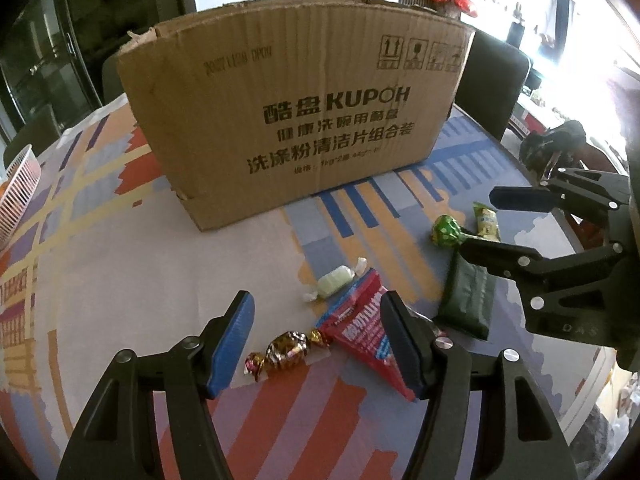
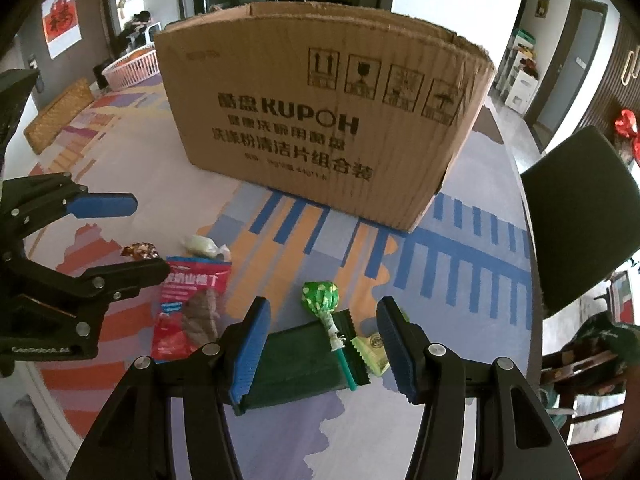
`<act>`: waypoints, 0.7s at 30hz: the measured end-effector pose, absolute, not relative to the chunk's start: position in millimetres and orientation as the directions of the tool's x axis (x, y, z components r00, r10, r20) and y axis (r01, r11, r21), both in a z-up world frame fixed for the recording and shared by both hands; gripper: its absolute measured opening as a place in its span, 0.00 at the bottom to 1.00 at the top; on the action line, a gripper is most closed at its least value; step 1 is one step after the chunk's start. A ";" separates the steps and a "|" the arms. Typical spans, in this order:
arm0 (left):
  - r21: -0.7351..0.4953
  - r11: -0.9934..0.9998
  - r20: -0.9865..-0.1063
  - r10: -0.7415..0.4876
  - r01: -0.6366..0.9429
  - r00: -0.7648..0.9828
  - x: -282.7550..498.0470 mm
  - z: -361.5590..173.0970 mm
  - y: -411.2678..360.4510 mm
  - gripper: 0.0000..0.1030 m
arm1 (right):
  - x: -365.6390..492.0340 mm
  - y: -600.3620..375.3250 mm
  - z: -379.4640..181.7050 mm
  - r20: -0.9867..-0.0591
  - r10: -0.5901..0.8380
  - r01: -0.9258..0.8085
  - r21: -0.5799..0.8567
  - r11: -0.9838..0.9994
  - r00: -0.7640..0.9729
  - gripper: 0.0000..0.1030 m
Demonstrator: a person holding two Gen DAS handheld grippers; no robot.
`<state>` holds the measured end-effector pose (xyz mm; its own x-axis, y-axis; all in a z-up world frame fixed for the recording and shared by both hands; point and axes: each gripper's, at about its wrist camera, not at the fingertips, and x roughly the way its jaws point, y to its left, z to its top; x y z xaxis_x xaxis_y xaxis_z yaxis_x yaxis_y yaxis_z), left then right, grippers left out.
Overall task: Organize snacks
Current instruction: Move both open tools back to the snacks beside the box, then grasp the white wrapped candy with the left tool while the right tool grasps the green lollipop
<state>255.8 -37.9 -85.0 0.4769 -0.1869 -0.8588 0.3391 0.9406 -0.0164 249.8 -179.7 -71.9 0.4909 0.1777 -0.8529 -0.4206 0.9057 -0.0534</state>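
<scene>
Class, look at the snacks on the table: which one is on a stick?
The green lollipop. Its stick lies across the dark green packet; the other snacks are flat packets or twist-wrapped sweets.

The box (image 1: 296, 120) is brown corrugated cardboard, matt, with ragged top edges and dark print; the cloth (image 1: 132, 264) under it is a matt printed tablecloth. Both grippers (image 1: 316, 340) (image 2: 324, 346) are matt black plastic with silver metal rivets and ribbed blue pads (image 1: 232, 344). The toffee (image 1: 286, 350) wears glossy crinkled foil, the red pack (image 2: 192, 304) is shiny plastic film, the lollipop (image 2: 320, 296) has glossy green wrap on a smooth plastic stick, the dark pouch (image 2: 296, 356) is matt with a serrated edge, the pale candy (image 1: 336, 278) sits in translucent twisted film, and the basket (image 1: 18, 192) is slatted pink plastic.
</scene>
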 end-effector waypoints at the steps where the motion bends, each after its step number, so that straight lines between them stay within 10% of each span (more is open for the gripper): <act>1: -0.017 0.940 -0.860 -0.187 0.340 0.474 258.2 -86.9 -38.0 0.62 | 250.7 -179.8 -72.8 -0.854 0.176 -0.420 -0.054 0.906 0.489 0.54; 21: -0.069 0.933 -0.883 -0.221 0.352 0.414 284.4 -113.0 -45.2 0.34 | 270.7 -179.9 -93.4 -0.875 0.191 -0.437 -0.026 0.899 0.445 0.41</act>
